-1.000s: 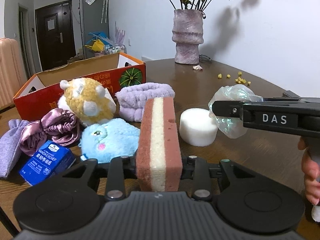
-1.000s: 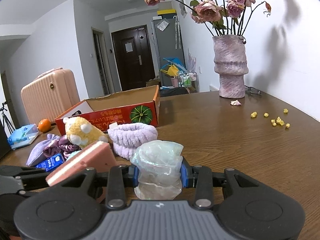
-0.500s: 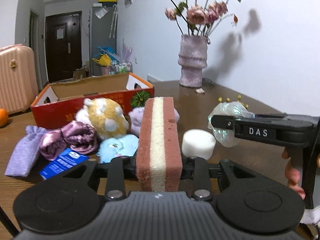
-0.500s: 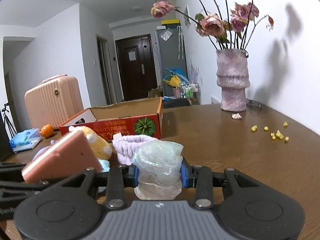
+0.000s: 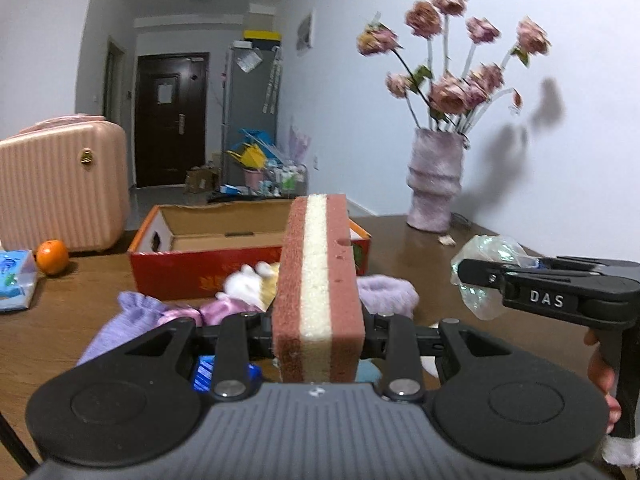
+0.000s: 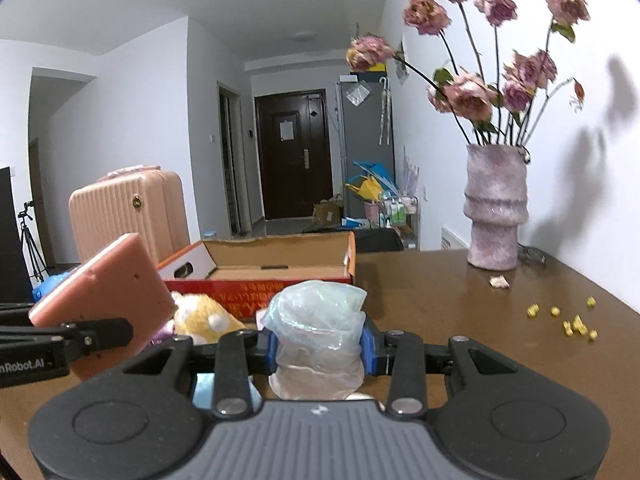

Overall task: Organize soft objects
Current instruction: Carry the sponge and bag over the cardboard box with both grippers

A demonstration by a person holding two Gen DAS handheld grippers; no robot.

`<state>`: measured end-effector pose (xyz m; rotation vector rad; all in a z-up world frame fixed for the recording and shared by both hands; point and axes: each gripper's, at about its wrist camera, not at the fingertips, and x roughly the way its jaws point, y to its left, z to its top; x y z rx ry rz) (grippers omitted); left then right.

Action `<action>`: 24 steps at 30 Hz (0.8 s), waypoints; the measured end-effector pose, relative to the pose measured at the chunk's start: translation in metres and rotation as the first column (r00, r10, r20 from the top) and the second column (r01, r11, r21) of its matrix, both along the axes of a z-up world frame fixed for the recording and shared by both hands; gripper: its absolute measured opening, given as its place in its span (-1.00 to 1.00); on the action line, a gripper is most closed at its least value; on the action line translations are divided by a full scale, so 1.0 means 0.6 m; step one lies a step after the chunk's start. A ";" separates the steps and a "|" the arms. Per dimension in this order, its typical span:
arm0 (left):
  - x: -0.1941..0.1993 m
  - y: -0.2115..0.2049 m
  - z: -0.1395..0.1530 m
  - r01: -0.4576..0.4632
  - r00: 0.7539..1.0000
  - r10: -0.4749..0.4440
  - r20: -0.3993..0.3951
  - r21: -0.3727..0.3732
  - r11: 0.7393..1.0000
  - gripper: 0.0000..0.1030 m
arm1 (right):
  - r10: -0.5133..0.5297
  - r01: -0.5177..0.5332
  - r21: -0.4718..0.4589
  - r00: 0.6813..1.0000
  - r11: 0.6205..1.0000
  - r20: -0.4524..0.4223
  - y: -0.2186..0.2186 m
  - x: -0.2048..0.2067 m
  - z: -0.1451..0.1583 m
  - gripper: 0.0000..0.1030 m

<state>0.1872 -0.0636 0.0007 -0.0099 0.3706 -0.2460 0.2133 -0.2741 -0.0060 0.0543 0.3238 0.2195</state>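
My left gripper (image 5: 318, 330) is shut on a pink sponge with a cream stripe (image 5: 318, 280), held upright above the table. My right gripper (image 6: 318, 346) is shut on a crumpled translucent plastic bag (image 6: 316, 336); it shows at the right of the left wrist view as the bag (image 5: 480, 276) in black fingers (image 5: 552, 292). Beyond both stands an open red cardboard box (image 6: 276, 268) (image 5: 216, 248). On the table below lie a yellow plush (image 6: 204, 316), a purple fluffy headband (image 5: 386, 290), a lilac pouch (image 5: 120, 320) and a pink scrunchie (image 5: 188, 314), partly hidden by the grippers.
A purple vase of dried roses (image 6: 496, 212) stands at the back right by the wall, with yellow crumbs (image 6: 568, 320) on the brown table (image 6: 460, 300). An orange (image 5: 52, 256), a tissue pack (image 5: 14, 280) and a pink suitcase (image 5: 60, 184) are at the left.
Both grippers have risen with their loads. The soft things on the table have sunk lower in both views, and the red box's inside now shows.
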 end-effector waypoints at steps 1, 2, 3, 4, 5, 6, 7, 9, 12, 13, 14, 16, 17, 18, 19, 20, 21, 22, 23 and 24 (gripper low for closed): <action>0.003 0.005 0.003 -0.009 1.000 0.009 0.004 -0.004 1.000 -0.38 | 0.005 -0.005 0.001 1.000 1.000 0.007 0.005 0.004 0.005 -0.29; 0.006 0.010 0.007 -0.020 1.000 0.020 0.010 -0.009 1.000 -0.38 | 0.009 -0.009 0.003 1.000 1.000 0.014 0.009 0.007 0.008 -0.29; 0.009 0.015 0.011 -0.030 0.999 0.030 0.016 -0.014 0.999 -0.38 | 0.013 -0.013 0.004 1.000 1.000 0.023 0.013 0.012 0.013 -0.29; 0.011 0.021 0.014 -0.038 0.999 0.039 0.020 -0.019 0.999 -0.38 | 0.017 -0.018 0.007 0.999 1.000 0.031 0.017 0.015 0.017 -0.29; 0.014 0.026 0.017 -0.049 0.998 0.050 0.026 -0.022 0.999 -0.38 | 0.022 -0.022 0.010 0.999 1.000 0.039 0.020 0.020 0.019 -0.29; 0.017 0.030 0.019 -0.058 0.998 0.059 0.031 -0.024 0.998 -0.38 | 0.025 -0.026 0.013 0.999 1.000 0.047 0.024 0.024 0.023 -0.29; 0.021 0.035 0.022 -0.068 0.997 0.069 0.035 -0.029 0.997 -0.38 | 0.027 -0.028 0.016 0.998 0.999 0.055 0.028 0.029 0.027 -0.29; 0.029 0.044 0.027 -0.084 0.995 0.086 0.043 -0.037 0.996 -0.38 | 0.032 -0.034 0.026 0.997 0.999 0.067 0.038 0.040 0.034 -0.29; 0.042 0.055 0.035 -0.107 0.992 0.110 0.056 -0.049 0.993 -0.38 | 0.037 -0.039 0.030 0.996 0.999 0.079 0.050 0.057 0.041 -0.29; 0.049 0.058 0.038 -0.114 0.991 0.117 0.060 -0.055 0.992 -0.38 | 0.035 -0.038 0.029 0.996 0.999 0.082 0.055 0.063 0.042 -0.29; 0.054 0.061 0.041 -0.119 0.991 0.122 0.061 -0.060 0.991 -0.38 | 0.034 -0.037 0.029 0.996 0.999 0.084 0.058 0.070 0.043 -0.29; 0.065 0.067 0.045 -0.131 0.989 0.135 0.064 -0.069 0.989 -0.38 | 0.034 -0.037 0.030 0.996 0.999 0.082 0.063 0.085 0.044 -0.29; 0.071 0.069 0.046 -0.136 0.988 0.141 0.067 -0.072 0.988 -0.38 | 0.034 -0.036 0.032 0.996 0.999 0.080 0.065 0.093 0.045 -0.29; 0.076 0.072 0.047 -0.142 0.987 0.147 0.069 -0.076 0.987 -0.38 | 0.033 -0.036 0.034 0.996 0.999 0.079 0.066 0.100 0.044 -0.29; 0.082 0.074 0.048 -0.147 0.986 0.153 0.070 -0.080 0.986 -0.38 | 0.033 -0.036 0.037 0.996 0.999 0.077 0.068 0.108 0.044 -0.29; 0.089 0.075 0.049 -0.151 0.985 0.157 0.070 -0.083 0.985 -0.38 | 0.033 -0.036 0.040 0.997 0.999 0.076 0.070 0.117 0.044 -0.29; 0.095 0.077 0.049 -0.155 0.985 0.161 0.069 -0.086 0.984 -0.38 | 0.034 -0.037 0.042 0.997 0.998 0.075 0.072 0.125 0.044 -0.29; 0.102 0.078 0.049 -0.159 0.984 0.165 0.067 -0.088 0.983 -0.38 | 0.035 -0.038 0.042 0.997 0.998 0.074 0.075 0.133 0.044 -0.29; 0.109 0.080 0.047 -0.163 0.983 0.169 0.064 -0.090 0.982 -0.38 | 0.035 -0.038 0.041 0.997 0.998 0.073 0.077 0.138 0.044 -0.29; 0.117 0.081 0.046 -0.168 0.983 0.173 0.060 -0.090 0.982 -0.38 | 0.037 -0.040 0.040 0.997 0.998 0.071 0.079 0.146 0.045 -0.29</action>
